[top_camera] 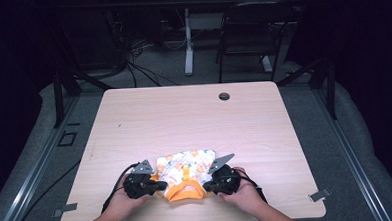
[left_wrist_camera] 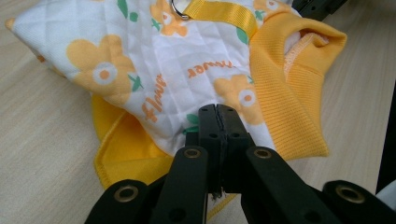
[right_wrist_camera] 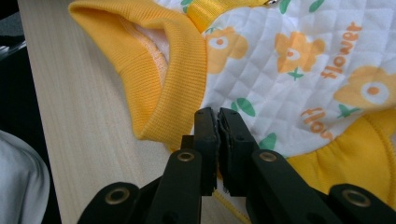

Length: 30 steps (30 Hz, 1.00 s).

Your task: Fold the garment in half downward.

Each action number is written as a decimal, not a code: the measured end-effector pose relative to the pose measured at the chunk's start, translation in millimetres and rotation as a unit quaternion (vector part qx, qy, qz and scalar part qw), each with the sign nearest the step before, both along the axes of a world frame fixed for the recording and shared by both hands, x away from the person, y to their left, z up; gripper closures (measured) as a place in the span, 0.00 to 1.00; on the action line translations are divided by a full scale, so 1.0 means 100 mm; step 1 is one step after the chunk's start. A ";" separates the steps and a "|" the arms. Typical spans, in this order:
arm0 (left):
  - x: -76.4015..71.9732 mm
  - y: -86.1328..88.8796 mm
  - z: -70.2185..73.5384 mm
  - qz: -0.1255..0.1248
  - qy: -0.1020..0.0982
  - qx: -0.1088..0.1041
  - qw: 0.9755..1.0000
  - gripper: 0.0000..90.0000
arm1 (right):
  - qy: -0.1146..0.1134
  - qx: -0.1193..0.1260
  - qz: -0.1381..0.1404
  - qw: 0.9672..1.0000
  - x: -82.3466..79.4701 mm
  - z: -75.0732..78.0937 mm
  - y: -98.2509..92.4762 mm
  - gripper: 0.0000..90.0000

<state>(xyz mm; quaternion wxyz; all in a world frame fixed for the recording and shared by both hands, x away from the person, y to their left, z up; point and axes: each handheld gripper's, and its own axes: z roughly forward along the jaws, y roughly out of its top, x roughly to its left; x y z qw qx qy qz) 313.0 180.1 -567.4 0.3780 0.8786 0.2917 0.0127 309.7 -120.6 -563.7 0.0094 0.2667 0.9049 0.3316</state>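
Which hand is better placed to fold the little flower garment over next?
Neither clearly. The left claw and right claw are both shut on the garment's near edge, one each side of the orange collar; likely both lift together.

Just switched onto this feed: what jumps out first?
A small white quilted garment with orange flowers and yellow ribbed trim lies at the near edge of the pale wooden table. The left gripper and right gripper flank it, each shut on its edge. A yellow strap with a metal ring crosses its back.
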 end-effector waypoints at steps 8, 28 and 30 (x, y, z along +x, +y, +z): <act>0.02 0.00 -0.01 0.005 -0.002 0.003 1.000 1.00 | -0.001 0.000 0.001 1.000 0.01 0.00 0.00 0.96; 0.27 0.01 -0.02 0.035 -0.005 0.001 0.999 1.00 | -0.003 0.005 -0.023 1.000 0.21 -0.01 0.03 0.96; 0.30 0.01 -0.01 0.037 -0.005 0.002 0.999 1.00 | -0.002 0.010 -0.030 0.999 0.23 -0.02 0.03 0.96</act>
